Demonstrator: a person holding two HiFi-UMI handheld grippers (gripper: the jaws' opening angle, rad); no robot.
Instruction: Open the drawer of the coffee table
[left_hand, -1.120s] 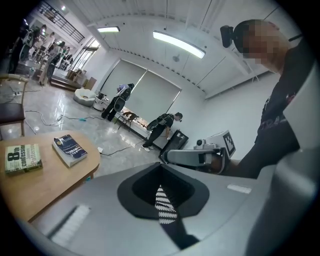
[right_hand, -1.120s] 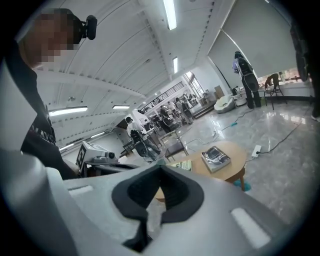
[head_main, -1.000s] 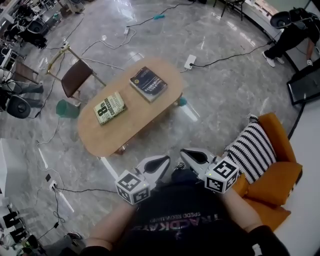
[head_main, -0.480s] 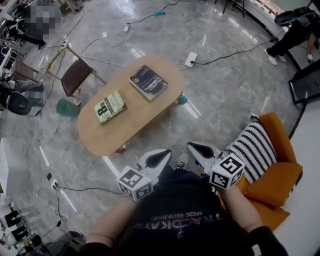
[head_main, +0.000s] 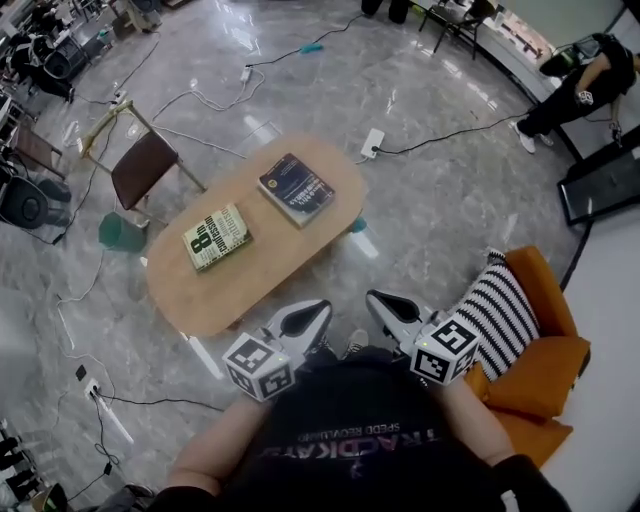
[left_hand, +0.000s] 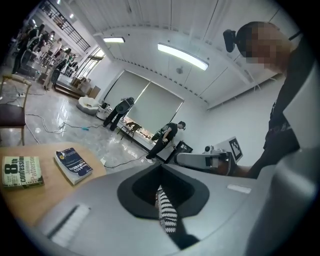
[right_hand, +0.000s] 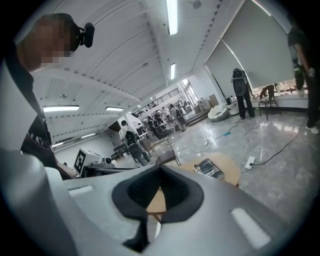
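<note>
The oval wooden coffee table (head_main: 300, 240) stands on the marble floor ahead of me; its drawer is hidden from the head view. A dark blue book (head_main: 296, 188) and a yellowish book (head_main: 216, 237) lie on its top. My left gripper (head_main: 312, 318) and right gripper (head_main: 382, 305) are held close to my body, just short of the table's near edge, both shut and empty. The left gripper view shows the table top (left_hand: 30, 197) with both books at lower left; the right gripper view shows the table (right_hand: 227, 165) beyond its jaws.
An orange armchair (head_main: 545, 345) with a striped cushion (head_main: 495, 310) is close at my right. A brown chair (head_main: 140, 165) and a green bin (head_main: 118, 230) stand left of the table. Cables and a power strip (head_main: 372, 143) cross the floor. A person (head_main: 580, 90) stands far right.
The whole scene has shifted: I have stepped closer to the table, and both grippers, still shut, have travelled with me toward its near edge.
</note>
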